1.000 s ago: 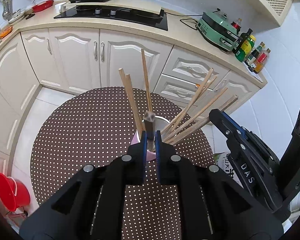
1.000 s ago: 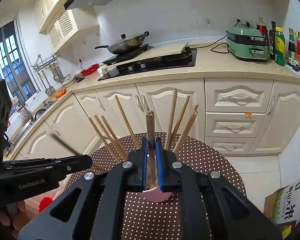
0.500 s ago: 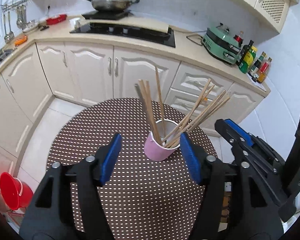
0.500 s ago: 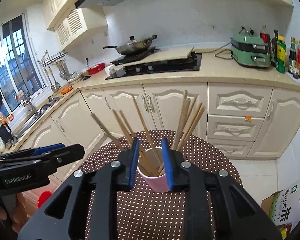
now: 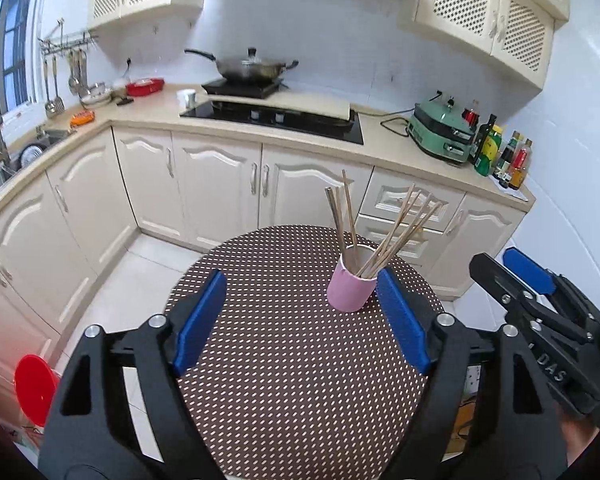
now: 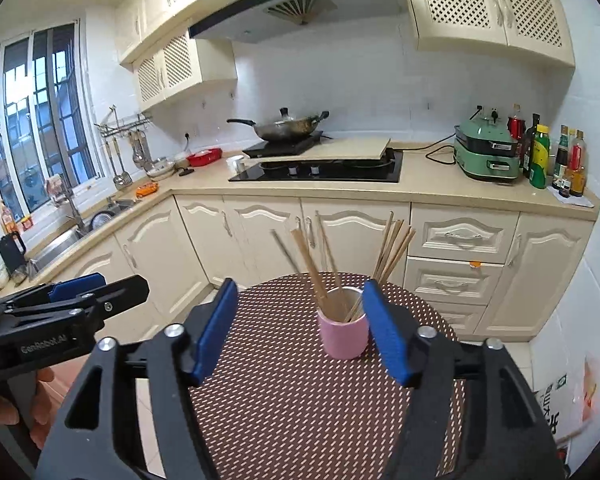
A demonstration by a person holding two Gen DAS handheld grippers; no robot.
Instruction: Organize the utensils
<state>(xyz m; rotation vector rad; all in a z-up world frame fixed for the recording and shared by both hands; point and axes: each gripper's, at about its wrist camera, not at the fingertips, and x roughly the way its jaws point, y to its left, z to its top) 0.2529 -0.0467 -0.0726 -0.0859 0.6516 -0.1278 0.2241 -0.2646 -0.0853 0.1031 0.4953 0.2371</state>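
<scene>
- Both pairs of fingers stand spread wide with nothing between them: the left gripper (image 5: 300, 320) and the right gripper (image 6: 300, 332) each hang above the near part of the round dotted table (image 5: 284, 380).
- All chopsticks (image 5: 374, 228) in view stand in the pink cup (image 5: 350, 290), fanned out in a left bunch and a right bunch.
- That cup sits upright toward the far right of the table; in the right wrist view it (image 6: 343, 338) appears just inside the right blue pad, whether touching I cannot tell.
- No loose utensils show on the visible tabletop, so the sorting looks essentially finished.
- What remains, at most, seems to be pulling both grippers clear.
</scene>
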